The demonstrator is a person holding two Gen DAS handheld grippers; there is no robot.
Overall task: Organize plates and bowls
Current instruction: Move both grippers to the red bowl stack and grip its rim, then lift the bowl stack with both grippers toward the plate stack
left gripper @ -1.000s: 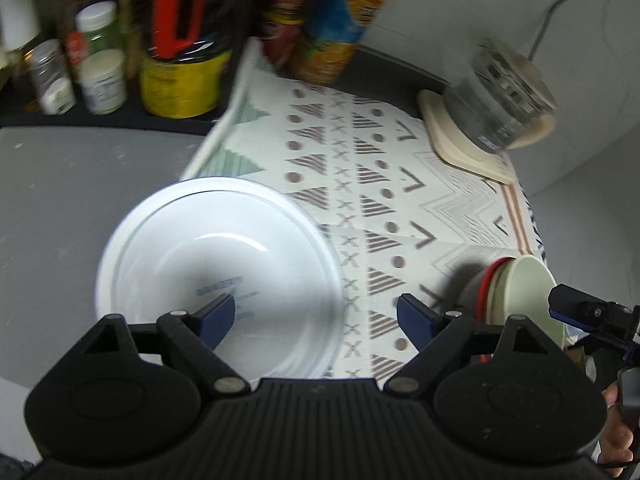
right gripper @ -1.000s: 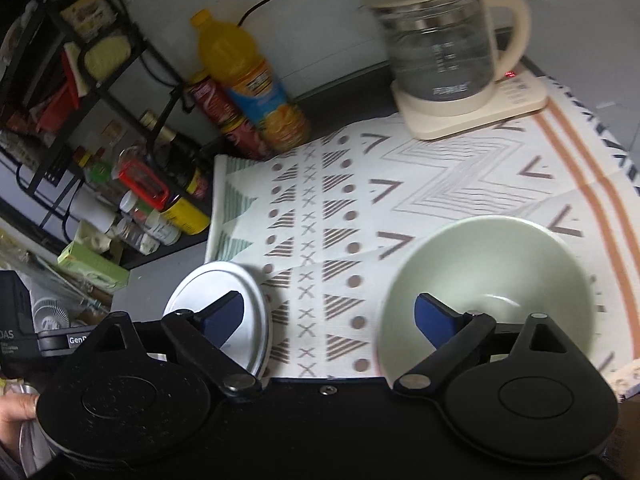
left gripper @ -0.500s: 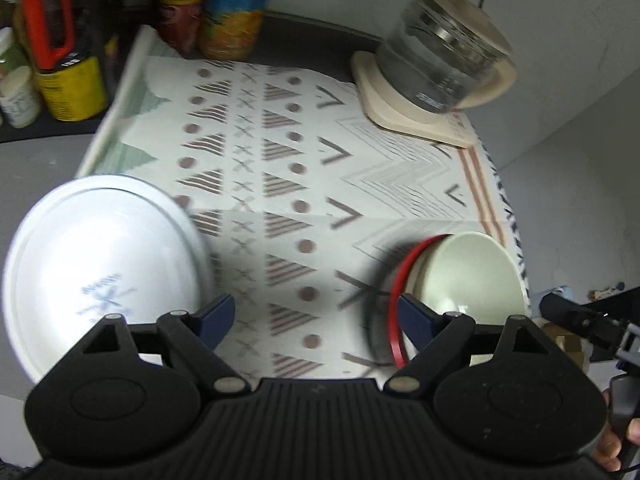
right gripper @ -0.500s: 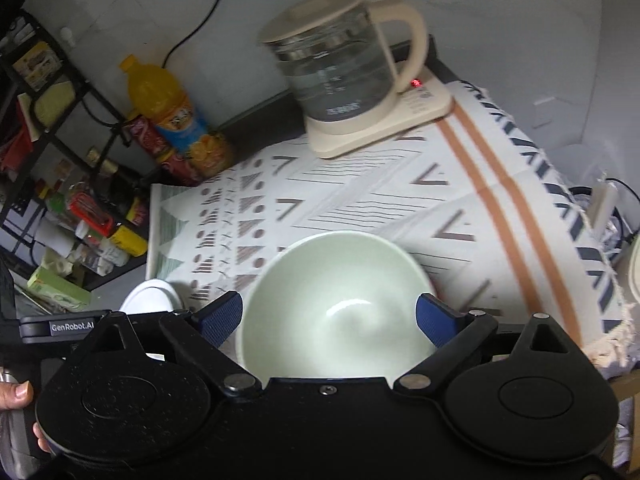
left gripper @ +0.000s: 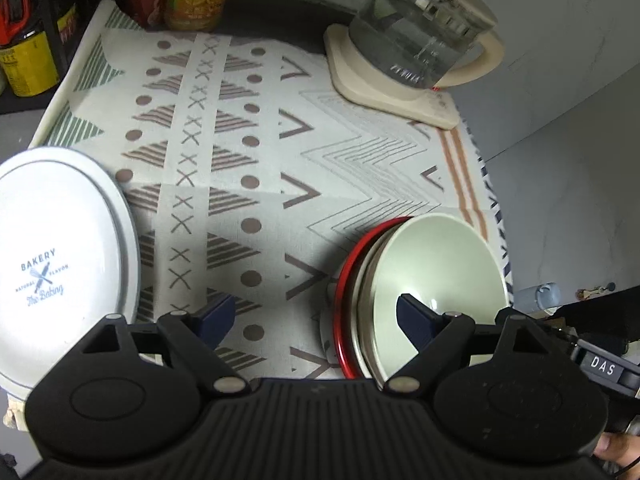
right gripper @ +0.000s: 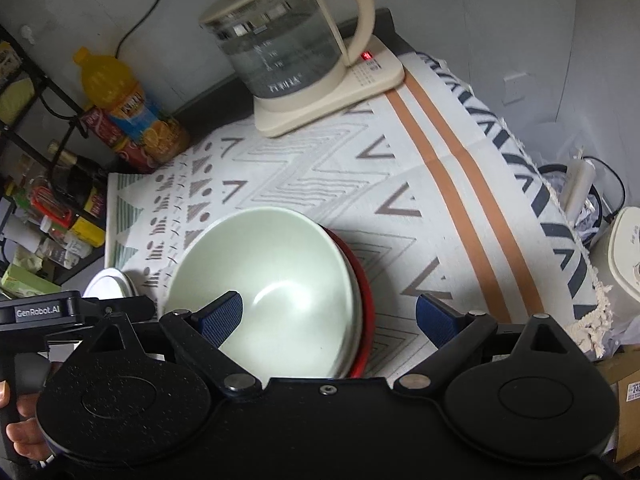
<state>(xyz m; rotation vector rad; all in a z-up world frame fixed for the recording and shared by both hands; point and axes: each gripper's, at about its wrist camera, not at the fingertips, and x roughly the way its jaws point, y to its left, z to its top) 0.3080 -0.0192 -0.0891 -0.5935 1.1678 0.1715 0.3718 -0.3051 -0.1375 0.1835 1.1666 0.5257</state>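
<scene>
A white plate (left gripper: 60, 248) printed "BAKERY" lies at the left edge of the patterned cloth (left gripper: 248, 140). To its right a pale green bowl (left gripper: 436, 264) sits nested in a red-rimmed bowl (left gripper: 344, 280). My left gripper (left gripper: 316, 316) hangs open over the cloth between plate and bowls, its right fingertip (left gripper: 416, 316) in front of the green bowl. In the right wrist view my right gripper (right gripper: 330, 314) is open above the green bowl (right gripper: 268, 264). Its left fingertip (right gripper: 224, 312) is over the bowl's inside, the other beyond the red rim (right gripper: 366, 300). Neither gripper holds anything.
A glass kettle (right gripper: 288, 40) on a cream base stands at the cloth's far end. An orange juice bottle (right gripper: 120, 96) and cans stand far left, beside a rack of jars (right gripper: 48, 208). The table drops off right of the fringe, where a white appliance (right gripper: 616, 256) stands.
The left gripper swung right, from over the white plate toward the bowls. The right gripper shifted right and came closer, so the green bowl moved left between its fingers. Both stayed open.
</scene>
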